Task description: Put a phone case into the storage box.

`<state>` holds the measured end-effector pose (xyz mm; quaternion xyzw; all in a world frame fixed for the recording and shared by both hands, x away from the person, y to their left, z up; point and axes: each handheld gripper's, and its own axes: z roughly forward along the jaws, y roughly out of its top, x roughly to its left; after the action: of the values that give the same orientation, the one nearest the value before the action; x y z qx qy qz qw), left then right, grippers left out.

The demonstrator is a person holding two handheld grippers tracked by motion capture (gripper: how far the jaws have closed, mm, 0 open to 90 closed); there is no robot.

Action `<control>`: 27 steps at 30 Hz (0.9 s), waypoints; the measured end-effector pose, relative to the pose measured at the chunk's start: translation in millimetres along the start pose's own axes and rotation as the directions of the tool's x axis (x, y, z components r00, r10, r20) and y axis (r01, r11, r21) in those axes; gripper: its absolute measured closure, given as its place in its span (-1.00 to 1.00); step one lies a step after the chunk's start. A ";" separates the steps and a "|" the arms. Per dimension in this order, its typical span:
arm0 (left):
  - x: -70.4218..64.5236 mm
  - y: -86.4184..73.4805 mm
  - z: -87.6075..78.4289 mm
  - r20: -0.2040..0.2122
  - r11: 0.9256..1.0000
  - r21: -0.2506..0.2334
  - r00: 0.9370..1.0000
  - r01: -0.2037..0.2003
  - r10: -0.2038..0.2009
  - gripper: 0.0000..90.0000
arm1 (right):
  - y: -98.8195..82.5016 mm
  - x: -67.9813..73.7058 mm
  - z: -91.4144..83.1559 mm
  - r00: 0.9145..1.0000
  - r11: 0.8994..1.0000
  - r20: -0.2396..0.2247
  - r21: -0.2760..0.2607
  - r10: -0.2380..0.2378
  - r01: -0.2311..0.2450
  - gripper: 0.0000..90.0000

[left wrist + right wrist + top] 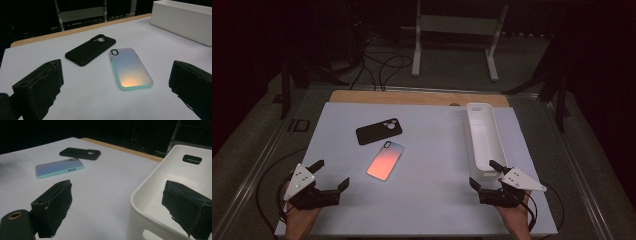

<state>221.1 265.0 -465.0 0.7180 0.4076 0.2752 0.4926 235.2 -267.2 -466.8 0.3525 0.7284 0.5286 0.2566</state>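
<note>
We are holding the left gripper and right gripper low over the white mat, both with jaws spread wide and gripping nothing. The iridescent phone case is lying flat mid-mat, just beside the black phone case; the white bin is standing at the right gripper's tips.

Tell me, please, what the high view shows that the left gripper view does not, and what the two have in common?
The high view alone takes in both grippers from above, the left gripper and the right gripper, each with open jaws and nothing between them, plus the person's hands, the floor cables and a white metal frame beyond the table. The left gripper view alone gives a close look at the cut-out for the camera on the iridescent phone case. Both share that case, the black phone case, the white bin and the white table top.
</note>
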 end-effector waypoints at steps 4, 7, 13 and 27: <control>-0.9 0.1 0.8 -0.002 1.000 0.010 1.000 0.003 -0.003 -1.00 | -0.4 -0.5 -0.8 1.000 1.000 -0.001 -0.005 0.008 -0.008 -0.80; -1.0 0.1 1.2 0.006 1.000 0.014 1.000 0.010 -0.011 -1.00 | -0.4 -0.4 -0.4 1.000 1.000 0.001 -0.009 0.010 -0.010 -0.80; -0.5 0.3 2.5 0.002 0.999 0.023 1.000 0.023 -0.023 -1.00 | -0.5 -0.6 0.7 1.000 1.000 0.005 -0.010 0.015 -0.015 -0.80; -12.2 8.7 16.0 -0.010 0.995 0.094 1.000 0.014 -0.013 -0.99 | 2.0 4.0 7.1 1.000 1.000 0.002 0.011 -0.004 0.004 -0.80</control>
<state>230.3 245.2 -462.6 0.7362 0.4275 0.2557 0.4581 238.5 -259.4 -467.2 0.3531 0.7318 0.5236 0.2562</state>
